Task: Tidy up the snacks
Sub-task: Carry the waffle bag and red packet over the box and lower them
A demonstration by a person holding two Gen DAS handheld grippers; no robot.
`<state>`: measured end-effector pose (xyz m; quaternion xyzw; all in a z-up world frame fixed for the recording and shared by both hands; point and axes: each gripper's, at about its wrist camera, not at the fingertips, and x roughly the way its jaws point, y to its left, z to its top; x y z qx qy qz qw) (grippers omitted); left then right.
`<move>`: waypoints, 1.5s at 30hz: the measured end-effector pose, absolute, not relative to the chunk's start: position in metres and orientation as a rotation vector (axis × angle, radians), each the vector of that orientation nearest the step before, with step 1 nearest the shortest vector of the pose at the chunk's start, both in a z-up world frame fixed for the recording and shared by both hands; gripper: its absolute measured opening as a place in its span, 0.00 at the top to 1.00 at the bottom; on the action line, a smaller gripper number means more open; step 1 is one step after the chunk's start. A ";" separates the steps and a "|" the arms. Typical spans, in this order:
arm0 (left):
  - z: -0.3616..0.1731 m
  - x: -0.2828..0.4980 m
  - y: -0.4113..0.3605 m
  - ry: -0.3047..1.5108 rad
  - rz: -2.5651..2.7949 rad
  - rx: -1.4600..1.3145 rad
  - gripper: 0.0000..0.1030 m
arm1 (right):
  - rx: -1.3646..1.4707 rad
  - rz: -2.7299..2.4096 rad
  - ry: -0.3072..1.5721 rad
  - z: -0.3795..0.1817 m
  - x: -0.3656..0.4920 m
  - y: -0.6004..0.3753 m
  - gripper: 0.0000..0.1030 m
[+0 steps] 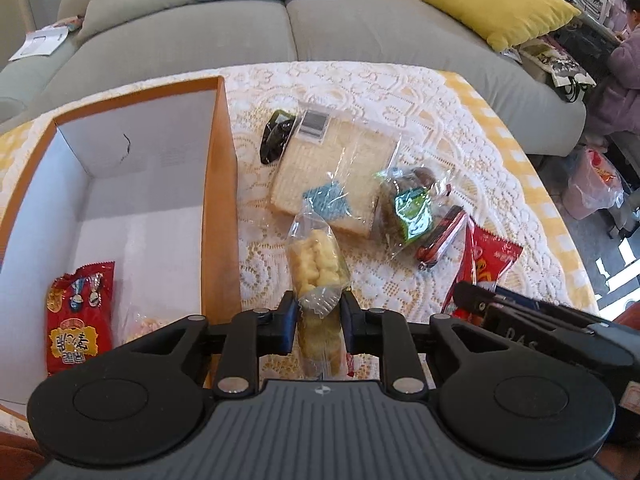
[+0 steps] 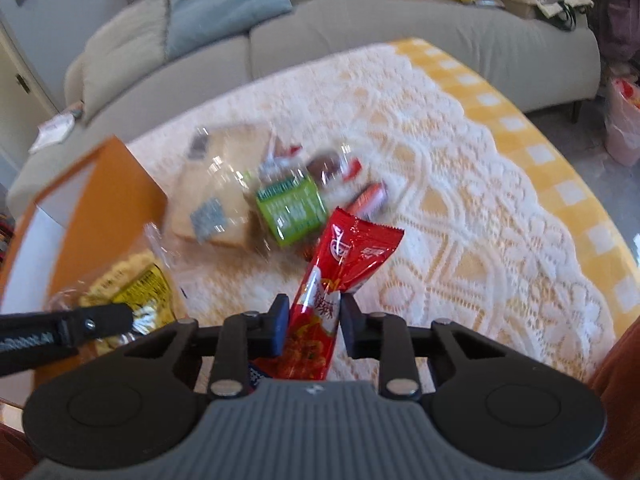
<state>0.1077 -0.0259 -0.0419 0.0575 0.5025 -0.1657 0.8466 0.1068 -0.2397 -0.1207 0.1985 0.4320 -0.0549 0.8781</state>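
My left gripper [image 1: 318, 320] is shut on a clear bag of yellow puffed snacks [image 1: 316, 268], held just right of the orange box [image 1: 218, 184]. In the box lies a red snack packet [image 1: 78, 320] beside a pale clear bag [image 1: 146, 326]. My right gripper [image 2: 313, 320] is shut on a red snack packet [image 2: 340, 264], lifted above the lace cloth. On the table lie a bagged bread slice [image 1: 340, 172], a green-labelled bun bag [image 1: 408, 208], a small red packet [image 1: 440, 240] and a black packet [image 1: 276, 136]. The right gripper's arm [image 1: 540, 320] shows in the left wrist view.
The table has a white lace cloth [image 2: 460, 200] over yellow check. A grey sofa [image 1: 320, 32] with blue and yellow cushions stands behind it. A person sits at the far right [image 1: 624, 60]. A plastic bag [image 1: 596, 184] stands on the floor to the right.
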 end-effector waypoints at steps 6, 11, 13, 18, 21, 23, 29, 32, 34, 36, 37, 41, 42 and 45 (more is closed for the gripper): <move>-0.016 0.099 -0.027 1.025 -0.374 0.083 0.76 | 0.381 -0.033 0.802 -0.091 0.097 -0.240 0.76; 0.011 0.091 -0.026 0.978 -0.376 0.060 0.76 | 0.343 0.034 0.747 -0.069 0.088 -0.237 0.77; 0.021 0.089 -0.024 0.961 -0.372 0.054 0.76 | 0.332 0.053 0.726 -0.061 0.084 -0.234 0.77; 0.046 0.086 -0.011 0.913 -0.356 0.023 0.76 | 0.323 0.107 0.680 -0.040 0.081 -0.227 0.77; 0.059 0.087 -0.002 0.887 -0.338 0.008 0.76 | 0.319 0.145 0.658 -0.028 0.082 -0.220 0.77; 0.066 0.090 0.006 0.870 -0.315 0.005 0.76 | 0.312 0.181 0.642 -0.021 0.084 -0.213 0.77; 0.072 0.101 0.037 0.852 -0.244 -0.023 0.76 | 0.275 0.310 0.616 0.001 0.098 -0.181 0.77; 0.072 0.108 0.052 0.856 -0.218 -0.029 0.76 | 0.261 0.377 0.632 0.005 0.110 -0.164 0.77; 0.071 0.114 0.061 0.861 -0.203 -0.026 0.76 | 0.264 0.414 0.653 0.005 0.120 -0.153 0.77; 0.070 0.118 0.071 0.869 -0.190 -0.029 0.76 | 0.258 0.445 0.678 0.005 0.131 -0.141 0.77; 0.069 0.123 0.076 0.876 -0.183 -0.032 0.76 | 0.256 0.457 0.692 0.005 0.137 -0.135 0.77; 0.062 0.140 0.096 0.902 -0.156 -0.039 0.76 | 0.236 0.504 0.744 -0.001 0.158 -0.112 0.77; 0.058 0.145 0.100 0.910 -0.148 -0.040 0.76 | 0.233 0.513 0.758 -0.003 0.164 -0.109 0.77; 0.047 0.157 0.112 0.945 -0.141 -0.047 0.76 | 0.198 0.533 0.805 -0.013 0.179 -0.092 0.77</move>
